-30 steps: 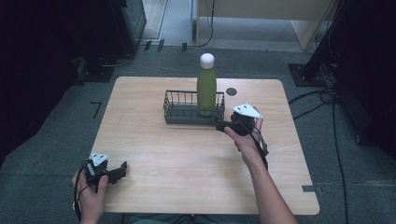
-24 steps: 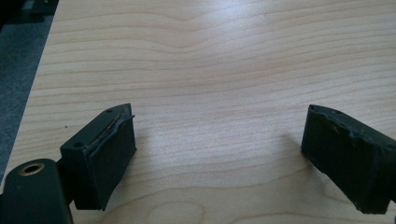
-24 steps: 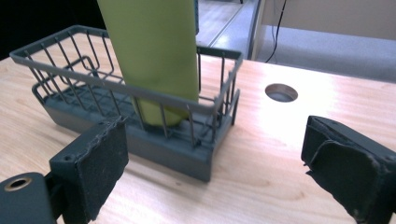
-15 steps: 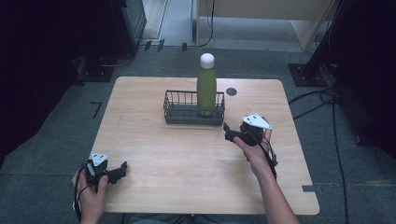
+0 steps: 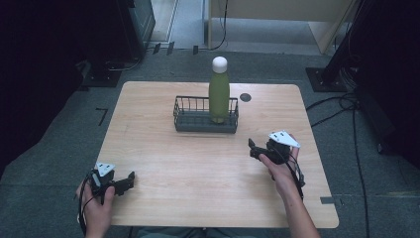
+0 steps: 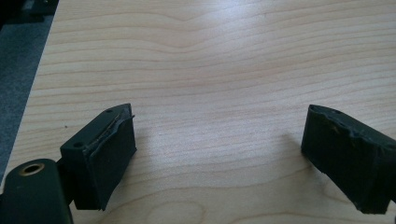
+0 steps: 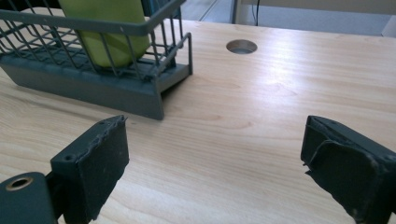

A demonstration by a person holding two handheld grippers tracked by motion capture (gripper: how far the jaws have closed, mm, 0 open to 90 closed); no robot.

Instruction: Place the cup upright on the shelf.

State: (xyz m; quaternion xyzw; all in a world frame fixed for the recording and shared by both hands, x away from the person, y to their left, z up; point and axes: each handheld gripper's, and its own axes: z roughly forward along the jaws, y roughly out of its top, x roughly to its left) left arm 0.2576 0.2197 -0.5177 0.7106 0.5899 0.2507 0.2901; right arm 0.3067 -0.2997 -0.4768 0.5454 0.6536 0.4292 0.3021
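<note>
A green bottle with a white cap stands upright at the right end of a dark wire basket at twelve o'clock on the wooden table. The right gripper hovers at four o'clock of the basket, jaws spread and empty; the left gripper rests at seven o'clock, likewise released.

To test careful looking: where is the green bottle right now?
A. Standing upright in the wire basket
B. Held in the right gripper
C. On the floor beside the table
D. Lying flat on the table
A: the green bottle with its white cap stands upright inside the right end of the wire basket, apart from both grippers.
</note>
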